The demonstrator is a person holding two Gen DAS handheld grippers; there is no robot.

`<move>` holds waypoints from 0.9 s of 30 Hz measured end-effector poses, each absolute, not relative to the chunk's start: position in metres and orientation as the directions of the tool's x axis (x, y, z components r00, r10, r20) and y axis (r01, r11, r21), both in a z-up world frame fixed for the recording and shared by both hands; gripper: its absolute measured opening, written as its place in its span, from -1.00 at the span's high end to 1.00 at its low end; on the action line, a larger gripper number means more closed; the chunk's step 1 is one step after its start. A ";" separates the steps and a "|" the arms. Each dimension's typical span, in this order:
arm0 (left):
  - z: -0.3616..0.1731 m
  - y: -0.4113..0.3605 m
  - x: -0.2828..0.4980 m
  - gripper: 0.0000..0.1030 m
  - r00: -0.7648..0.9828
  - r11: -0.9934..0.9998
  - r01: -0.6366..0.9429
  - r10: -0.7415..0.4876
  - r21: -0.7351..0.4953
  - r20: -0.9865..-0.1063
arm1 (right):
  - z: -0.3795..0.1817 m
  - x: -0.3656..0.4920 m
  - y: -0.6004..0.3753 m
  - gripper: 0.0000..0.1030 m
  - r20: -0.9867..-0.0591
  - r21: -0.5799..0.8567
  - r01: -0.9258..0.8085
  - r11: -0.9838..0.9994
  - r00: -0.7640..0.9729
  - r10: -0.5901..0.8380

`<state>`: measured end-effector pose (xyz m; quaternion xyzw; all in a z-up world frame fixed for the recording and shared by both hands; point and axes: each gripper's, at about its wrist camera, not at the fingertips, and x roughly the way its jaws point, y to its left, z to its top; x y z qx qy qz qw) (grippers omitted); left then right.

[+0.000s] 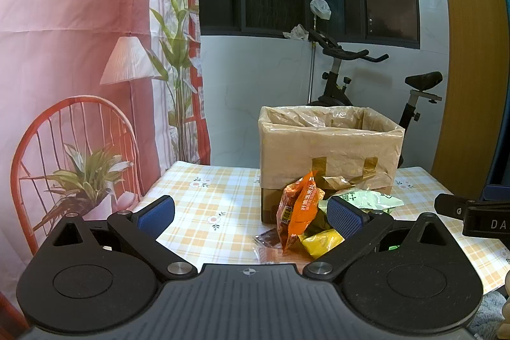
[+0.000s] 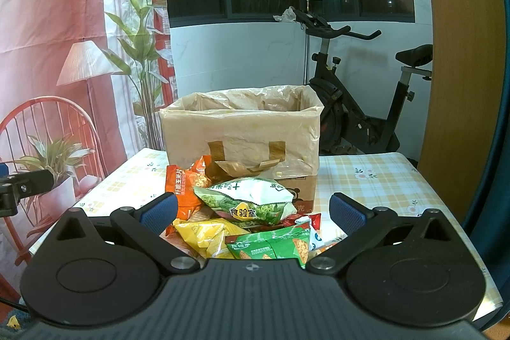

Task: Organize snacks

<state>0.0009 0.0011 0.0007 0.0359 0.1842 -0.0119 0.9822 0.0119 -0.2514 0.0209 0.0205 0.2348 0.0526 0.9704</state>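
1. The snacks sit in a loose pile on the checked tabletop (image 2: pixel 366 180), touching the front of a cardboard box (image 2: pixel 242 133) lined with a thin plastic bag; nothing can be seen inside the box from here.
2. The right gripper (image 2: pixel 253 211) is spread wide and holds nothing, with a pale green packet (image 2: pixel 245 201) on top of the pile straight ahead between its fingers.
3. The left gripper (image 1: pixel 250 212) is also wide and empty, set off to the pile's left, an orange packet (image 1: pixel 299 209) near its right pad.
4. Judged from this, sorting has barely begun: a first pick is in hand.
5. Next move likely calls for closing on one packet only, then lifting it over the box rim.
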 end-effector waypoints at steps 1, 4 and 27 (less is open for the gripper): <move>0.001 0.001 0.001 -0.99 0.932 0.997 0.036 -0.010 0.067 -0.362 | 0.021 0.012 -0.251 -1.00 -0.454 0.064 -0.093 0.994 0.884 0.112; 0.000 0.001 0.001 -0.99 0.932 0.997 0.036 -0.010 0.066 -0.363 | 0.021 0.012 -0.251 -1.00 -0.453 0.064 -0.093 0.994 0.885 0.112; -0.002 0.002 0.002 -0.99 0.931 0.997 0.036 -0.010 0.065 -0.365 | 0.020 0.012 -0.252 -1.00 -0.454 0.068 -0.092 0.994 0.884 0.112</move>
